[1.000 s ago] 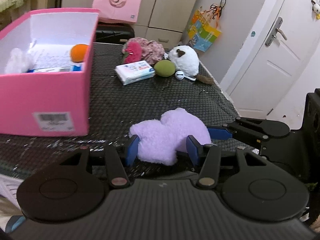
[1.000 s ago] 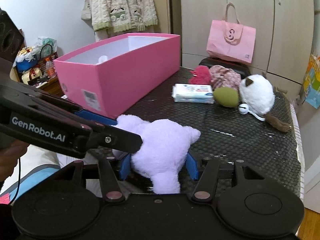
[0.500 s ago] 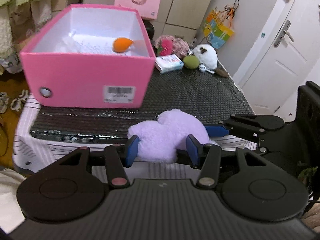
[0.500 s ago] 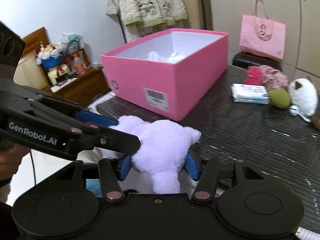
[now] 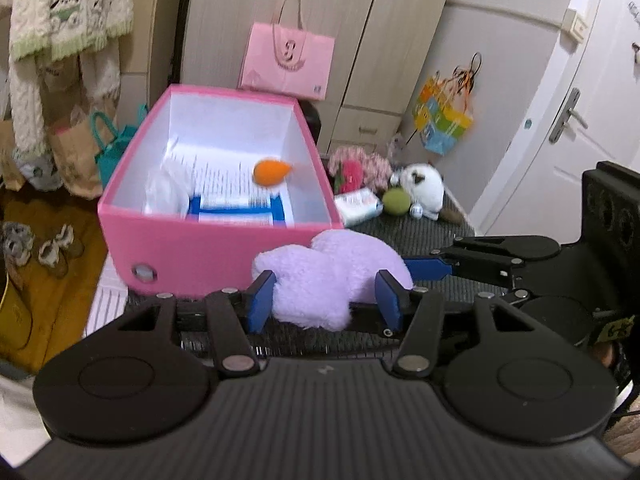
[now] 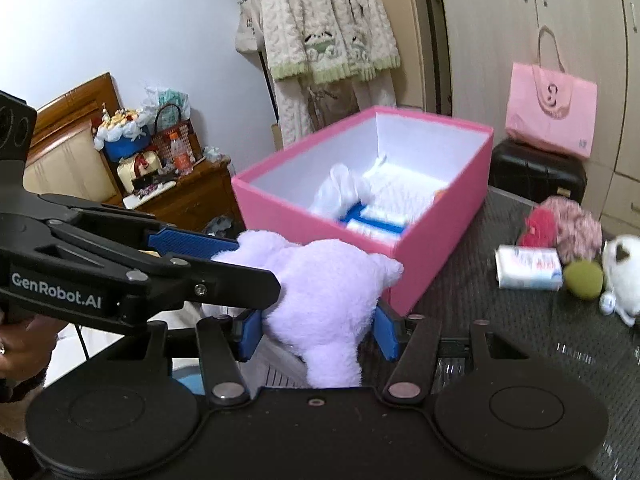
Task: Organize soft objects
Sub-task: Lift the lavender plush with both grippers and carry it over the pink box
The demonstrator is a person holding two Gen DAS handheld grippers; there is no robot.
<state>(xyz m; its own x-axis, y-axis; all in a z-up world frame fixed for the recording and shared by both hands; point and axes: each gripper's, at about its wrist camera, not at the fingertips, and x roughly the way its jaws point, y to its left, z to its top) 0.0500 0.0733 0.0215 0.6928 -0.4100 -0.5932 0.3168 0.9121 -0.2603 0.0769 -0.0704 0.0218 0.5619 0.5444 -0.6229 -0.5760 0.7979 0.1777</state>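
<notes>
The lilac plush toy [image 5: 334,276] is held in the air by both grippers at once, just in front of the near wall of the pink box [image 5: 200,248] and about level with its rim. One second ago the toy lay on the black mesh table; half a second ago it was lifted off the table's near edge, lower than the box; it now sits higher and closer to the box.

The left gripper [image 5: 322,300] is clamped on the toy, its blue pads [image 5: 260,300] pressing into the fur from both sides. The right gripper [image 6: 318,330] is likewise clamped on the same toy [image 6: 324,292], with one soft limb hanging down between its fingers. Each gripper shows in the other's view, reaching in from the side of the toy. Neither grip has changed across the frames.

Inside the pink box lie an orange plush [image 5: 271,171] toward the far right, a white fluffy item [image 5: 166,192] at the left, and a blue-and-white tissue pack [image 5: 240,210] against the near wall.

To the right of the box, on the black mesh table [image 6: 520,320], remain another tissue pack [image 6: 528,269], a green round plush [image 6: 583,279], a white plush cat [image 6: 622,276], a red plush [image 6: 538,230] and a pink knitted item [image 6: 576,224]. Behind the box a pink tote bag [image 5: 286,60] stands against the wardrobe.
</notes>
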